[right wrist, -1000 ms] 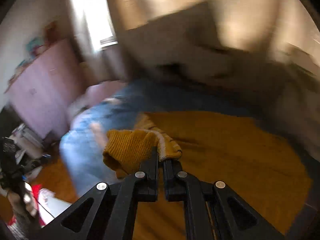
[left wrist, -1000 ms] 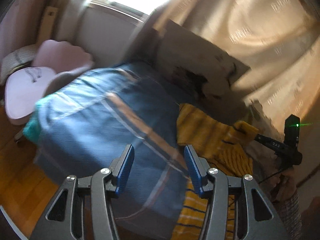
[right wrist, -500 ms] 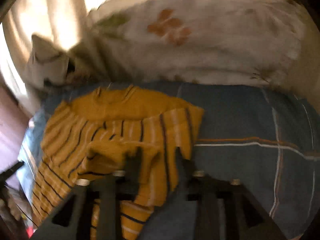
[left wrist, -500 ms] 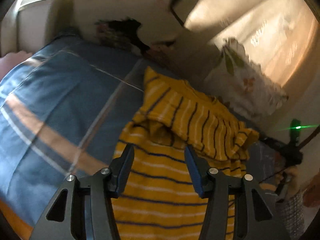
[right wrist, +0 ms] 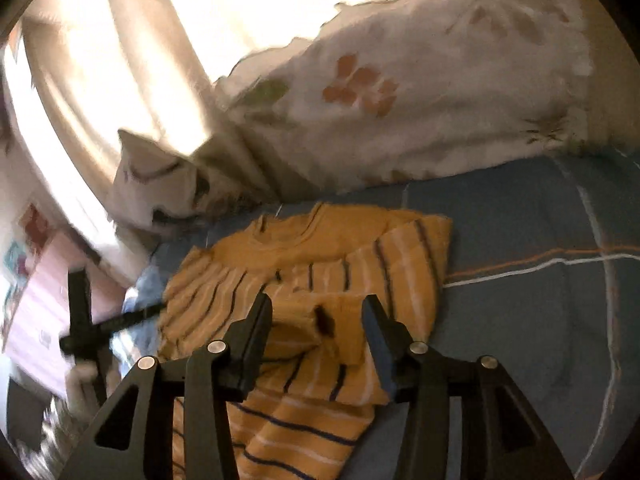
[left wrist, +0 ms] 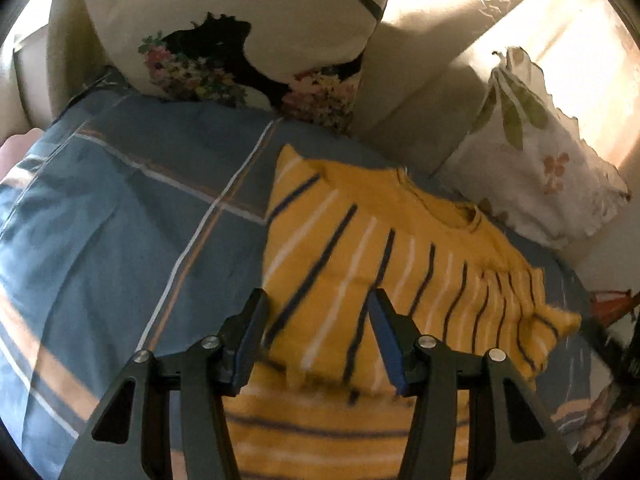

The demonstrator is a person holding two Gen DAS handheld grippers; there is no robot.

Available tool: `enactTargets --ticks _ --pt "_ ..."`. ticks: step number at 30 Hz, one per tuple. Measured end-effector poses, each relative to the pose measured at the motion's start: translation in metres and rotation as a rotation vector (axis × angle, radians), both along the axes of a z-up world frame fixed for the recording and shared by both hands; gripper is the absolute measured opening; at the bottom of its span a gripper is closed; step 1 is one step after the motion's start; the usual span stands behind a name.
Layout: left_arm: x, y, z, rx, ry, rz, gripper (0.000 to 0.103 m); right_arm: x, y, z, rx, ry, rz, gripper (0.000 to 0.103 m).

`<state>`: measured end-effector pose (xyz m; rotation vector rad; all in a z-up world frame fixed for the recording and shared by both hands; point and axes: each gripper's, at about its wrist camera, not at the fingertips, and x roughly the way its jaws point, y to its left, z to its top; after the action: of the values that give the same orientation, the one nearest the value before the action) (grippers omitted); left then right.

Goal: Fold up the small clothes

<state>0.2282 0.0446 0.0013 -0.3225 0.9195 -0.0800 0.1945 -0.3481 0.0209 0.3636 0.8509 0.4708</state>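
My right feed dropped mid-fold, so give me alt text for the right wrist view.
The right hand-held gripper is open over a yellow striped sweater lying partly folded on a blue plaid bedspread. A floral pillow sits behind it, and the left hand-held gripper shows blurred at the left edge.

The left claw (left wrist: 316, 336) stands with its two fingers spread wide apart; the blue pads (left wrist: 384, 336) face each other across an open gap, nothing pinched between them; the black finger arms rise from the near edge of the left wrist view, angled slightly inward toward the tips. The right claw (right wrist: 316, 332) is likewise parted, both fingers well apart, gripping nothing; its dark pads (right wrist: 376, 336) show at the near middle of the right wrist view. In that same view the left claw (right wrist: 86, 328) appears at the far left as a dark blurred bar, with the hand (right wrist: 80, 388) holding it pale and blurred just below.
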Motion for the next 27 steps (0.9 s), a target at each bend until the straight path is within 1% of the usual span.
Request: enactTargets --ticks 1,2,4,6,8,9,11,12,13,14,15,16,17,18,19,20,21,23,25,26,27 --pt "0.007 -0.001 -0.001 0.013 0.004 0.003 0.051 -0.001 0.008 -0.006 -0.026 0.023 0.045 0.032" --pt "0.012 -0.002 -0.002 0.029 0.004 0.009 0.051 -0.003 0.016 -0.012 -0.069 0.042 0.081 0.028" --pt "0.025 -0.004 -0.005 0.066 0.003 0.005 0.051 -0.011 0.027 -0.025 -0.211 0.078 0.125 0.028" --pt "0.042 -0.006 -0.009 0.116 0.009 0.004 0.051 -0.017 0.026 -0.035 -0.304 0.102 0.121 0.028" --pt "0.058 -0.012 -0.016 0.154 0.033 -0.023 0.053 -0.025 0.017 -0.037 -0.376 0.110 0.082 0.028" --pt "0.067 -0.015 -0.021 0.175 0.054 -0.041 0.053 -0.027 0.012 -0.036 -0.381 0.108 0.068 0.028" --pt "0.078 -0.021 -0.030 0.182 0.086 -0.070 0.053 -0.032 -0.004 -0.024 -0.332 0.089 0.027 0.028" --pt "0.080 -0.025 -0.035 0.186 0.106 -0.092 0.053 -0.032 -0.013 -0.017 -0.288 0.073 0.001 0.028" --pt "0.081 -0.030 -0.038 0.207 0.120 -0.111 0.050 -0.032 -0.020 -0.009 -0.245 0.052 -0.023 0.031" --pt "0.080 -0.032 -0.038 0.231 0.111 -0.117 0.041 -0.032 -0.027 0.001 -0.198 0.021 -0.049 0.040" --pt "0.077 -0.034 -0.036 0.256 0.094 -0.121 0.026 -0.030 -0.030 0.006 -0.169 0.001 -0.062 0.045" --pt "0.077 -0.034 -0.035 0.275 0.091 -0.112 0.022 -0.028 -0.033 0.011 -0.129 -0.015 -0.069 0.056" --pt "0.077 -0.031 -0.035 0.280 0.093 -0.097 0.021 -0.023 -0.034 0.013 -0.072 -0.021 -0.063 0.064" --pt "0.077 -0.025 -0.034 0.264 0.089 -0.075 0.021 -0.017 -0.032 0.014 -0.022 -0.013 -0.052 0.067" --pt "0.077 -0.022 -0.035 0.261 0.086 -0.061 0.021 -0.013 -0.030 0.011 0.024 0.001 -0.039 0.067" --pt "0.076 -0.020 -0.035 0.267 0.084 -0.048 0.021 -0.010 -0.026 0.009 0.048 0.011 -0.025 0.067" --pt "0.075 -0.019 -0.036 0.268 0.075 -0.044 0.022 -0.009 -0.019 0.005 0.043 0.007 -0.009 0.067" --pt "0.072 -0.017 -0.037 0.259 0.064 -0.034 0.022 -0.008 0.004 0.003 -0.058 -0.019 0.020 0.067" --pt "0.071 -0.014 -0.037 0.236 0.058 -0.021 0.022 -0.012 0.027 -0.002 -0.201 -0.061 0.068 0.067" --pt "0.069 -0.010 -0.039 0.221 0.054 -0.014 0.022 -0.014 0.033 -0.003 -0.257 -0.077 0.076 0.067" --pt "0.068 -0.006 -0.040 0.208 0.049 -0.005 0.023 -0.015 0.040 -0.007 -0.340 -0.092 0.075 0.067"
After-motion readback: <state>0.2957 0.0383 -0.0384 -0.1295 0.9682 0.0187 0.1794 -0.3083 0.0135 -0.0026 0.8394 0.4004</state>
